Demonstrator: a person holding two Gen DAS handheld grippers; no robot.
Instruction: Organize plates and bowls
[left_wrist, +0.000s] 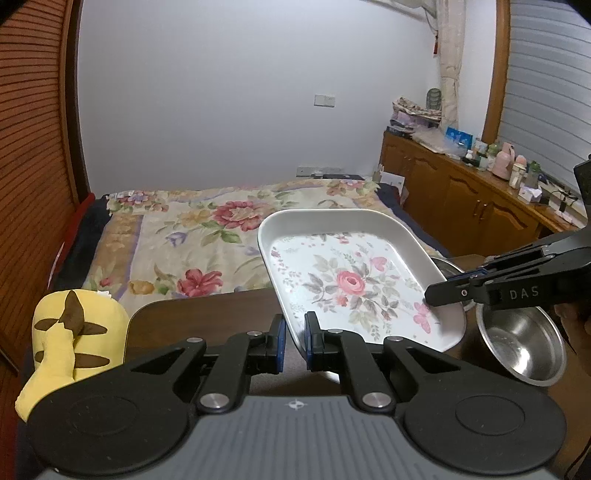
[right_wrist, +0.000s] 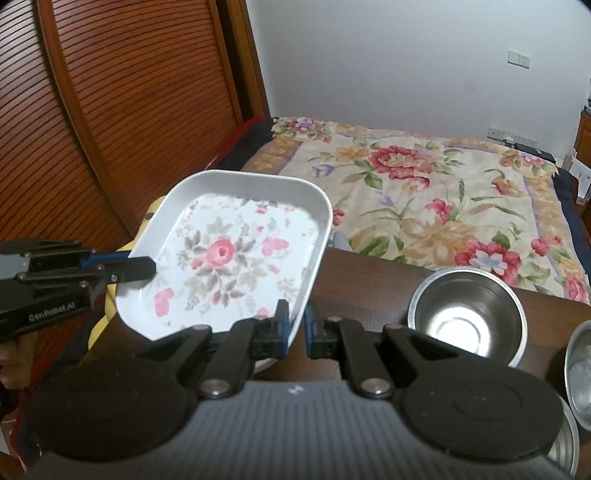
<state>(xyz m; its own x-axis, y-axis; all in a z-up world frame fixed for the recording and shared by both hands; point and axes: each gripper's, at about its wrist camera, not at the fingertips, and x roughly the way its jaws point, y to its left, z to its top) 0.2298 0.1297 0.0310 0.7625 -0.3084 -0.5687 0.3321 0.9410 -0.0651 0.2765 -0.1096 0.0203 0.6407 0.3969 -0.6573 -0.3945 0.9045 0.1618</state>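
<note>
A second steel bowl (right_wrist: 580, 376) is cut off by the right wrist view's right edge. Part of the yellow plush toy (right_wrist: 153, 216) is hidden behind the floral tray (right_wrist: 236, 258). Small bottles on the sideboard (left_wrist: 476, 192) are rendered too small to be identified.

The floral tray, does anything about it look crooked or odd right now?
Yes. The floral tray is off the dark table and tilted, its far rim raised. The left gripper and right gripper each pinch a rim edge. Nothing looks spilled or broken; the steel bowl sits upright.
</note>
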